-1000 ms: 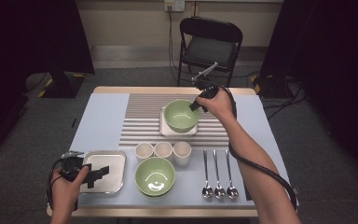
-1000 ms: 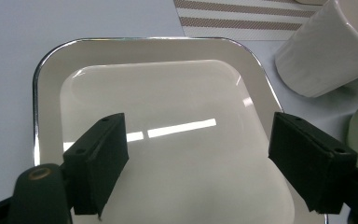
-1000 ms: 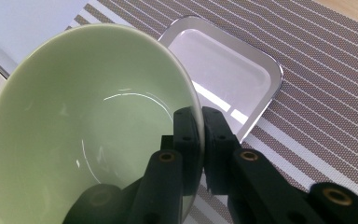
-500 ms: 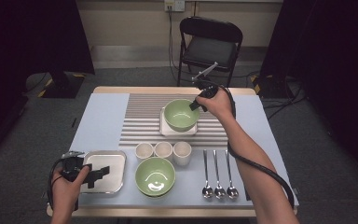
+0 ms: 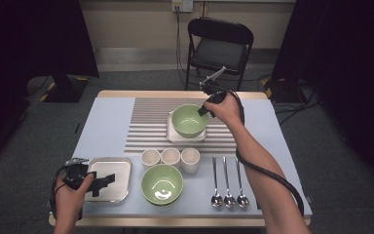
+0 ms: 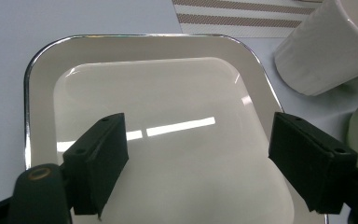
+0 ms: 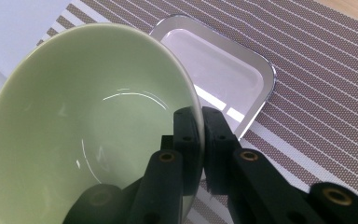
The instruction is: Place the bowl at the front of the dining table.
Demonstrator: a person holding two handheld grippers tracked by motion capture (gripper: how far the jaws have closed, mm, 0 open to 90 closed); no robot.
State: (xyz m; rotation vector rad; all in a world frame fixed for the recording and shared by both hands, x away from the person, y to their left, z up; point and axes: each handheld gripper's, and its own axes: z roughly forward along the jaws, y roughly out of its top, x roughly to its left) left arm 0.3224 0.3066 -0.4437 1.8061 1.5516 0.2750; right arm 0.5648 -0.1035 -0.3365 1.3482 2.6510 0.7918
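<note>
The table [image 5: 102, 122] carries a pale blue top with a striped mat [image 5: 148, 126] laid across its far middle. On the mat, toward the far right of it, sits a small square tray [image 5: 173, 136], and above that tray is a green bowl [image 5: 187, 121]. The right gripper view shows the bowl [image 7: 88, 130] tipped, its rim clamped between the two black jaws, one inside the bowl and one outside, with the tray [image 7: 214, 70] lying beneath and behind it on the mat. So the right gripper [image 5: 205, 108] is closed narrowly on the bowl's right-hand rim.

A second green bowl [image 5: 161, 184] stands near the front edge, about midway along it. To its left, at the front left corner, lies a larger metal tray [image 5: 119, 168]. The left gripper [image 5: 102, 180] hangs over this tray with its jaws spread wide and nothing between them; the left gripper view shows the tray's [image 6: 46, 70] bare surface under them.

Three white cups [image 5: 170, 157] stand in a row just behind the front bowl. Three spoons [image 5: 229, 183] lie side by side near the front right corner, bowls toward the front edge.
</note>
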